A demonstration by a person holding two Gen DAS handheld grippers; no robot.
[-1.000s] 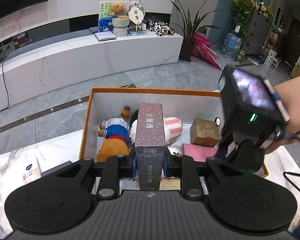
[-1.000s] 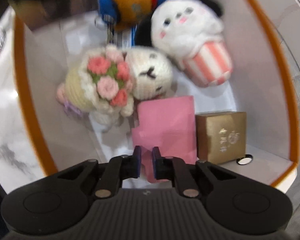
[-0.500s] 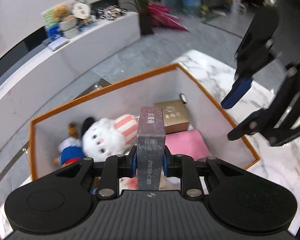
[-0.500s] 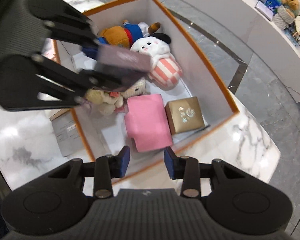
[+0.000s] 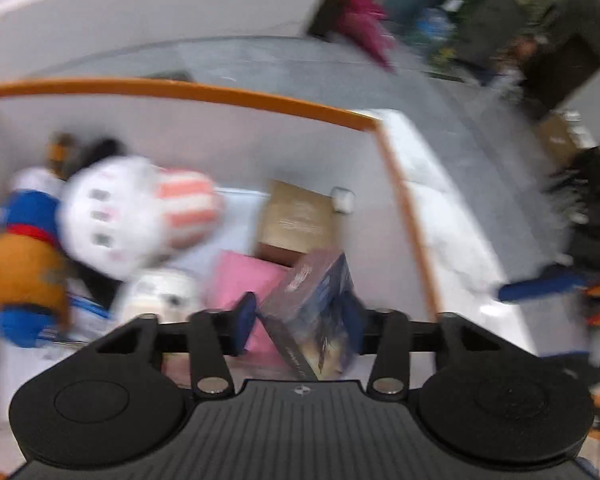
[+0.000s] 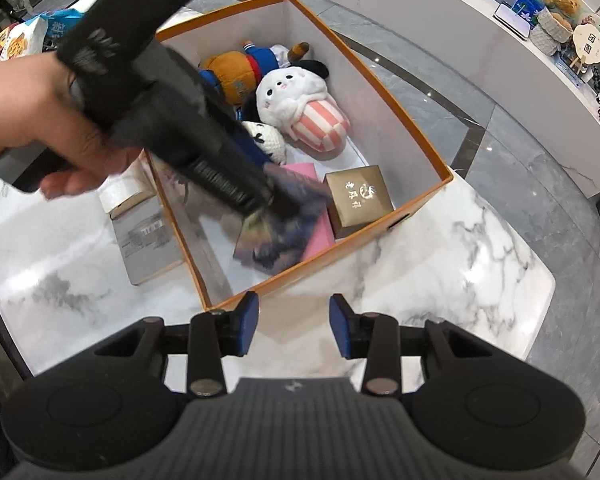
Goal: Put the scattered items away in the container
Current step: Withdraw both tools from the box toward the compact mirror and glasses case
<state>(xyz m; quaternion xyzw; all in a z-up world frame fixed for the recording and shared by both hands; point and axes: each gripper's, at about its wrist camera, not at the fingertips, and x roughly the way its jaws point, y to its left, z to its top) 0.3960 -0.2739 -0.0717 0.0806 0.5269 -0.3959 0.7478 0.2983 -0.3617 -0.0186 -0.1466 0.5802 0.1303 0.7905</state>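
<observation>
An orange box with white walls holds a white plush in a striped cup, a bear plush, a gold box and a pink pouch. My left gripper reaches down inside it and its jaws are opening. A dark card box lies tilted between them, clear of the left pad, over the pink pouch. Seen from the right wrist, the left gripper hangs over that card box. My right gripper is open with nothing in it, above the marble table outside the orange box.
A grey carton lies on the marble table left of the orange box. A crochet doll rests inside beside the plush. Snack bags sit at the far left. A hand holds the left gripper. Grey floor lies beyond the table's edge.
My left gripper sank into the orange box, its jaws parted, and the upright card box tipped over. My right gripper rose out of the box and its jaws widened.
</observation>
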